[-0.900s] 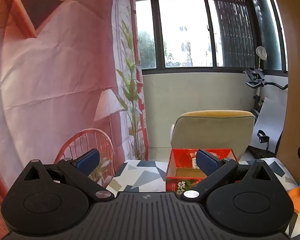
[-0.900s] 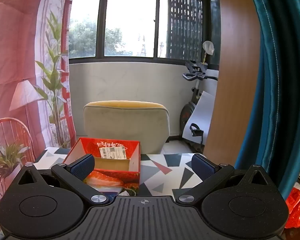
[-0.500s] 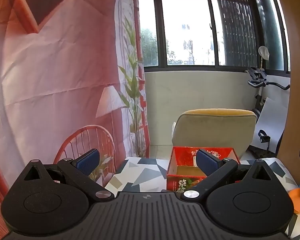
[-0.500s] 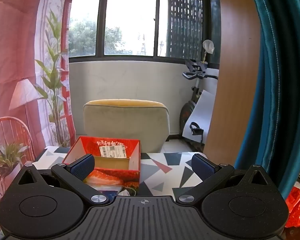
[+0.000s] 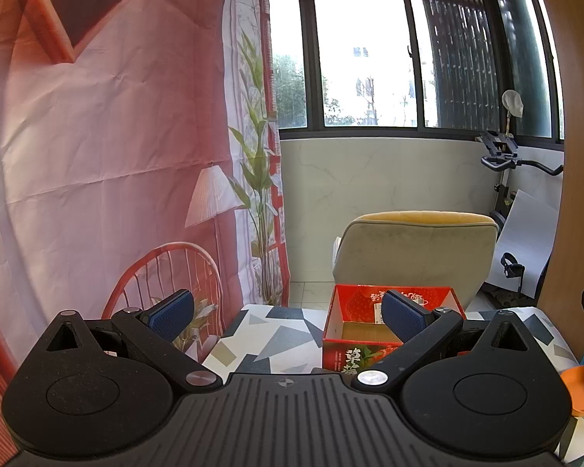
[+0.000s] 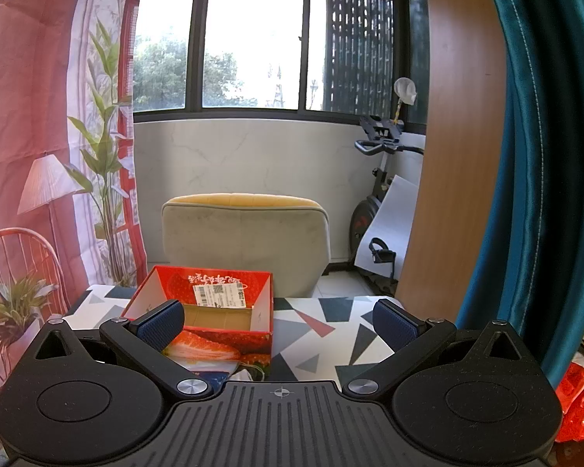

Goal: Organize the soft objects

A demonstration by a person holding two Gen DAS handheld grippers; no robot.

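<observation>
The left gripper [image 5: 288, 317] has its blue ribbed pads spread wide, gripping nothing; the right gripper [image 6: 278, 323] is just as wide and bare. A red cardboard box [image 6: 214, 311] (strawberry print, white label inside, open top) stands near the far edge of the table [image 6: 331, 334], whose cloth bears grey and red triangles. An orange bowl [image 5: 582, 389] sits at the table's right edge.

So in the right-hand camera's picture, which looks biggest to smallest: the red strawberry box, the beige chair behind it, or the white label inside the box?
As they appear in that view:
1. beige chair, the widest and tallest
2. red strawberry box, though it sits nearer the camera, so the true gap may be bigger
3. white label, clearly the smallest
</observation>
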